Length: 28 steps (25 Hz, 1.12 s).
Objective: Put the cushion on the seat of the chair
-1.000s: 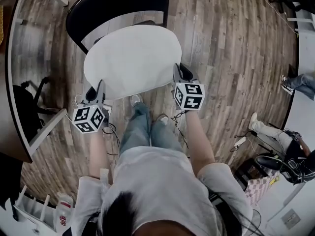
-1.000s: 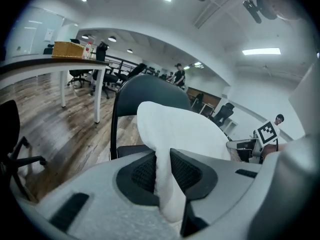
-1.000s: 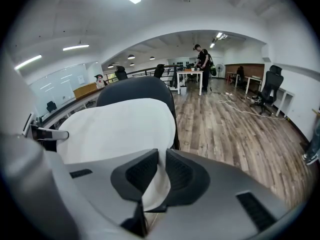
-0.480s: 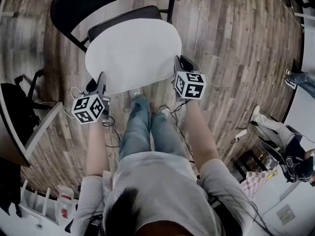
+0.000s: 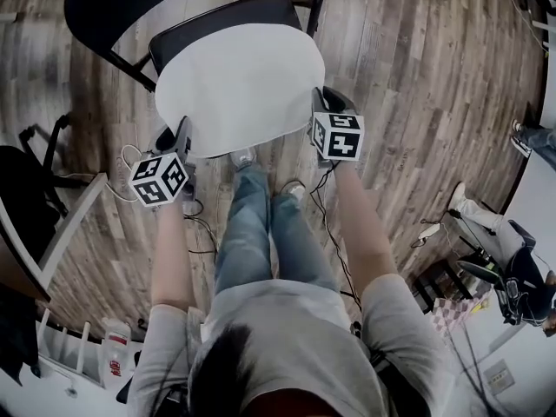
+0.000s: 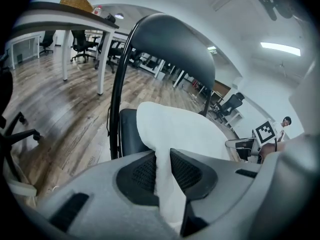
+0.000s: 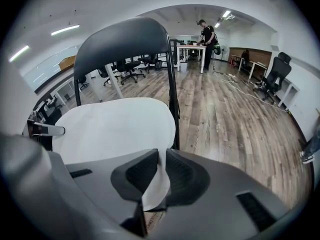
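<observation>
A round white cushion (image 5: pixel 239 85) hangs flat over the black seat (image 5: pixel 221 14) of a black chair. My left gripper (image 5: pixel 180 140) is shut on the cushion's near left edge, and the white cloth (image 6: pixel 165 134) runs between its pads. My right gripper (image 5: pixel 323 102) is shut on the near right edge, with a flap of cushion (image 7: pixel 117 126) pinched between its pads. The chair's curved black backrest (image 6: pixel 170 39) stands behind the cushion and shows again as the backrest (image 7: pixel 122 39) in the right gripper view. Most of the seat is hidden under the cushion.
A desk edge (image 5: pixel 61 224) and a black office chair (image 5: pixel 30 181) stand to my left. The person's legs (image 5: pixel 261 224) are just before the chair. Cables (image 5: pixel 321 224) lie on the wooden floor. Other people (image 5: pixel 512 268) sit at the right.
Both grippers have gone down with the cushion, which now lies closer over the chair seat. More of the seat's back edge shows beyond the cushion.
</observation>
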### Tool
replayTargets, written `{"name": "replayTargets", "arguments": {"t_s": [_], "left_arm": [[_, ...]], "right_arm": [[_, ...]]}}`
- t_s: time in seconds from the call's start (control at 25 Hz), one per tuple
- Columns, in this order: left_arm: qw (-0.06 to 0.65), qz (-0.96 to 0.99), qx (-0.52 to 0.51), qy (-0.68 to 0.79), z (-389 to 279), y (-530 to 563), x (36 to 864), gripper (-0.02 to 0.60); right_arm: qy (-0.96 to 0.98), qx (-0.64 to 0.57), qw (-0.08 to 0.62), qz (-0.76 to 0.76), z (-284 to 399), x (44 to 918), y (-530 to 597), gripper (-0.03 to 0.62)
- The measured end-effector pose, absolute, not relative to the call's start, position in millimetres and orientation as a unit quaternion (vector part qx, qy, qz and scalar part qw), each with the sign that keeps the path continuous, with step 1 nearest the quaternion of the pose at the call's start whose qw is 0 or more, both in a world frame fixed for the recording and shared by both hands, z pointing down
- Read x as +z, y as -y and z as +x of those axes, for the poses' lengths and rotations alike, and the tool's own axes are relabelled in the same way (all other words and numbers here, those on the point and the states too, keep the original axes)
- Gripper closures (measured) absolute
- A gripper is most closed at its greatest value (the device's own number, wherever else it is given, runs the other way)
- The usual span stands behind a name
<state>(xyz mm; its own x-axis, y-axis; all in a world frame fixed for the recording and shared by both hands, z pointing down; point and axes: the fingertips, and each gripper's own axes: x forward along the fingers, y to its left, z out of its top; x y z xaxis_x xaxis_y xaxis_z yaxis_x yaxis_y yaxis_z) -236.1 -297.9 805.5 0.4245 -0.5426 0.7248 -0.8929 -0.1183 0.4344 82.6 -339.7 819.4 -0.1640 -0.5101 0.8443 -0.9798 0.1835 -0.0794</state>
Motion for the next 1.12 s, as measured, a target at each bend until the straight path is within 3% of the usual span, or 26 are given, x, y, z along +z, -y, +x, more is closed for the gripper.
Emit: {"name": "replayTargets", "arguments": {"t_s": [0.68, 1.12], "left_arm": [[0.459, 0.7, 0.224, 0.499, -246.8, 300.7, 863.8, 0.514], [0.457, 0.691, 0.219, 0.515, -262.5, 298.1, 870.3, 0.449]], "right_arm": [[0.677, 0.333, 0.4, 0.52, 79.2, 877.2, 346.2, 0.543], [0.664, 0.337, 0.414, 0.523, 75.3, 887.9, 344.8, 0.539]]}}
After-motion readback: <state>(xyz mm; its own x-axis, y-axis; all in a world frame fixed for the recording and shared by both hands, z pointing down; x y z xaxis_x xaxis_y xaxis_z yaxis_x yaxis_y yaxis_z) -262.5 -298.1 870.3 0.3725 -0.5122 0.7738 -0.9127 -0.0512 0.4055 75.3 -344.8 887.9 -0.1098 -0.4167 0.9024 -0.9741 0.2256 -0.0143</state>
